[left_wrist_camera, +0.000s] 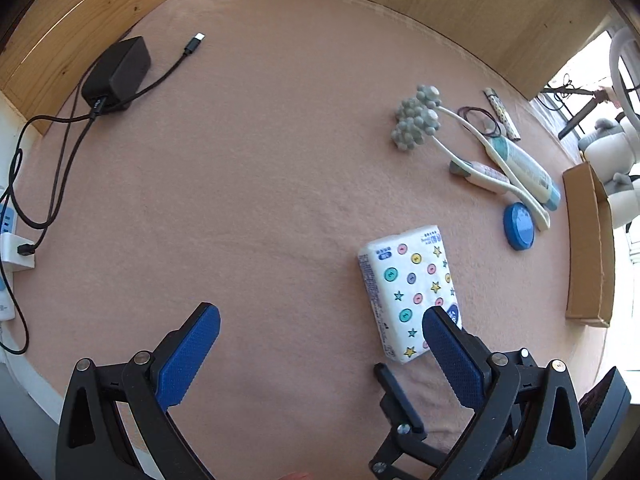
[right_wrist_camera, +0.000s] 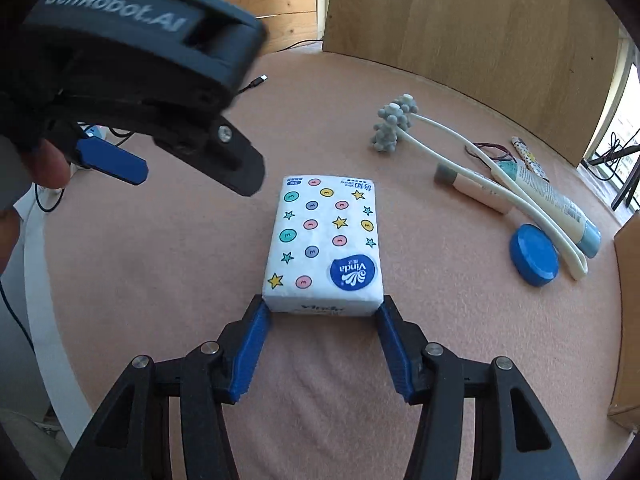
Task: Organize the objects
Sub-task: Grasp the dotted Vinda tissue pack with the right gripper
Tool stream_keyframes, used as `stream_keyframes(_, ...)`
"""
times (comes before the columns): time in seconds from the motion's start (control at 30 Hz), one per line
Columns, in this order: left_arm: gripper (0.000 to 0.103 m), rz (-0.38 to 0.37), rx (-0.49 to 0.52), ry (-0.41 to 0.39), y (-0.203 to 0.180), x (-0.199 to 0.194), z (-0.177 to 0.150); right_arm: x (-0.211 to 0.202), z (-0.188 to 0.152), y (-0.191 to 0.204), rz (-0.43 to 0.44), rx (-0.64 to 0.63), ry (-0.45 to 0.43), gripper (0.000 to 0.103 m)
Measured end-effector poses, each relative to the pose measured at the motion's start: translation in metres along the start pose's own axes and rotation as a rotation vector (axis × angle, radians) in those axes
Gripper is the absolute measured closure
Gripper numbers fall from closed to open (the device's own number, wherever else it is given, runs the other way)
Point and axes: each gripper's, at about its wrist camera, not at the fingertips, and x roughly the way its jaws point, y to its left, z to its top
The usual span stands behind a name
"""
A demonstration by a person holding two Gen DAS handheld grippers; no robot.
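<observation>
A white tissue pack point(right_wrist_camera: 324, 240) printed with coloured buttons and stars lies on the pink cloth point(right_wrist_camera: 160, 280). My right gripper point(right_wrist_camera: 323, 310) has its blue pads against the two near corners of the pack, shut on its short end. In the left wrist view the same tissue pack point(left_wrist_camera: 404, 284) lies to the right, and my left gripper point(left_wrist_camera: 320, 316) hovers wide open above the cloth point(left_wrist_camera: 260, 200) with nothing between its fingers; its right pad overlaps the pack's near edge. The left gripper's black housing point(right_wrist_camera: 140, 40) fills the upper left of the right wrist view.
Right of the pack lie a knobbed grey massager point(left_wrist_camera: 416, 120) with white handles, a white tube point(left_wrist_camera: 524, 168), a pink tube point(left_wrist_camera: 484, 174), a blue lid point(left_wrist_camera: 519, 226) and hair ties point(left_wrist_camera: 480, 120). A cardboard box point(left_wrist_camera: 588, 248) stands far right. A black charger point(left_wrist_camera: 118, 72) with cables sits far left. Wooden boards wall the back.
</observation>
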Motion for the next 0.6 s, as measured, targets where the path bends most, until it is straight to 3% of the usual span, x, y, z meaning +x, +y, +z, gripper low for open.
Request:
stream_keyframes(0.1,0.0,-0.007,0.02,0.024,-0.019,0.011,0.002,-0.007,-0.009,0.001,0.009,0.016,-0.011,0.047)
stream_keyframes(0.4,0.002,-0.008,0.0,0.049,-0.037,0.03,0.034,-0.013,-0.02,0.012,0.002,0.007,-0.06,0.046)
stream_keyframes(0.6,0.02,0.016,0.022,0.099,-0.053,0.041,0.035,-0.01,-0.01,0.009,-0.027,0.012,-0.077,0.046)
